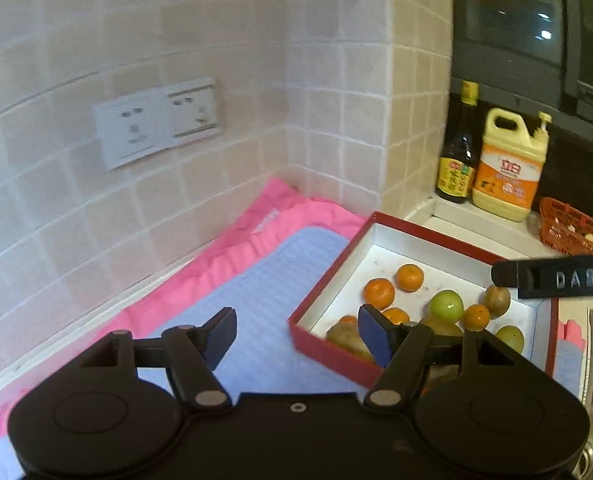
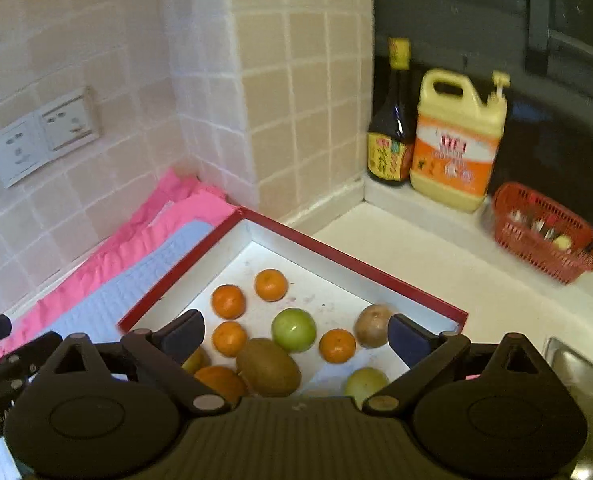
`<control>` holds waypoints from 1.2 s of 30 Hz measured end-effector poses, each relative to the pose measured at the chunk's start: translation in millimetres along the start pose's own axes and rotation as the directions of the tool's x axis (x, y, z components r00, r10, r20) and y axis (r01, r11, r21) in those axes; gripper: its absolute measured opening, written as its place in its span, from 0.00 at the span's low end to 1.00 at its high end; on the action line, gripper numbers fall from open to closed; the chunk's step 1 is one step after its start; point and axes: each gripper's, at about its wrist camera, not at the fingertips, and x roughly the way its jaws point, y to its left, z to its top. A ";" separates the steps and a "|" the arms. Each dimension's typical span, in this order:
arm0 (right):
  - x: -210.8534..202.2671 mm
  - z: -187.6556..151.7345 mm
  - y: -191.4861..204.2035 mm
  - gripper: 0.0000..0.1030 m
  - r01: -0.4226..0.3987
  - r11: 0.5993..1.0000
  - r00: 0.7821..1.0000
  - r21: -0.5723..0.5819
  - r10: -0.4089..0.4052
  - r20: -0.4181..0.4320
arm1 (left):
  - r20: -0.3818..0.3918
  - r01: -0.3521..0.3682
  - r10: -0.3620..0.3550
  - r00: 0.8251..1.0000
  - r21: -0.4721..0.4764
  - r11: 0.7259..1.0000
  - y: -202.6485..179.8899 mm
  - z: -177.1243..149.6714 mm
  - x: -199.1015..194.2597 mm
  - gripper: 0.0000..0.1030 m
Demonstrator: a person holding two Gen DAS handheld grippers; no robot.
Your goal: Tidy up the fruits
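I have both tongs above the kitchen counter, tilted down toward the red box (image 2: 352,264) with the white inside. My left gripper (image 1: 296,338) stands wide, with nothing between its blue pads; it hangs over the pale blue mat (image 1: 264,280), with its right finger over the near left corner of the box. My right gripper (image 2: 296,338) stands wider still, also empty, right over the box.

All the fruit lies loose on the box floor. From the right wrist I see two oranges (image 2: 228,301) side by side toward the back, a third (image 2: 229,338) just in front of them, and a fourth (image 2: 337,345) nearer the right wall. A green apple (image 2: 293,329) sits in the middle, touching the brown kiwi (image 2: 268,367) in front of it. A brownish round fruit (image 2: 372,326) rests near the right wall, and a yellow-green one (image 2: 366,382) lies close to the front, partly hidden by my gripper. Another orange (image 2: 220,384) sits at the front left, half covered.

The box lies partly on the blue mat, which has a pink cloth (image 2: 148,236) under it. On the ledge behind stand a dark bottle (image 2: 392,128), a yellow jug (image 2: 456,140) and a red basket (image 2: 544,232). White sockets (image 1: 156,124) sit on the tiled wall (image 1: 76,40).
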 end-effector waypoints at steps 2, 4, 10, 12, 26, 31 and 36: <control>-14.2 -6.9 6.8 0.97 -0.013 1.000 1.000 -0.015 0.013 -0.004 | 0.004 -0.007 0.007 1.000 -0.012 1.000 -0.2 -3.0 -16.4 0.78; -25.2 -16.2 13.3 0.97 -0.021 1.000 1.000 -0.022 0.021 0.006 | 0.007 -0.028 0.028 1.000 -0.020 0.999 -1.3 -5.1 -29.1 0.78; -34.4 -39.8 32.6 0.97 -0.017 0.997 1.000 -0.074 0.017 0.002 | -0.011 -0.074 0.074 0.997 -0.017 0.997 -6.4 -18.4 -41.2 0.78; -33.5 -45.1 36.7 0.97 -0.021 0.996 1.000 -0.086 0.020 -0.009 | -0.027 -0.069 0.068 0.997 -0.030 0.997 -7.0 -25.4 -40.9 0.78; -23.9 -52.3 40.5 0.97 -0.028 0.996 0.999 -0.082 0.026 -0.029 | -0.075 -0.085 0.080 0.994 -0.063 0.994 7.0 -44.6 -36.0 0.78; -22.9 -52.3 41.1 0.97 -0.022 0.997 0.999 -0.079 0.020 -0.026 | -0.076 -0.079 0.074 0.994 -0.066 0.995 7.4 -44.4 -34.9 0.78; -21.4 -50.7 37.7 0.97 -0.010 0.997 1.000 -0.078 0.008 -0.021 | -0.077 -0.086 0.081 0.994 -0.070 0.994 11.8 -44.6 -34.8 0.78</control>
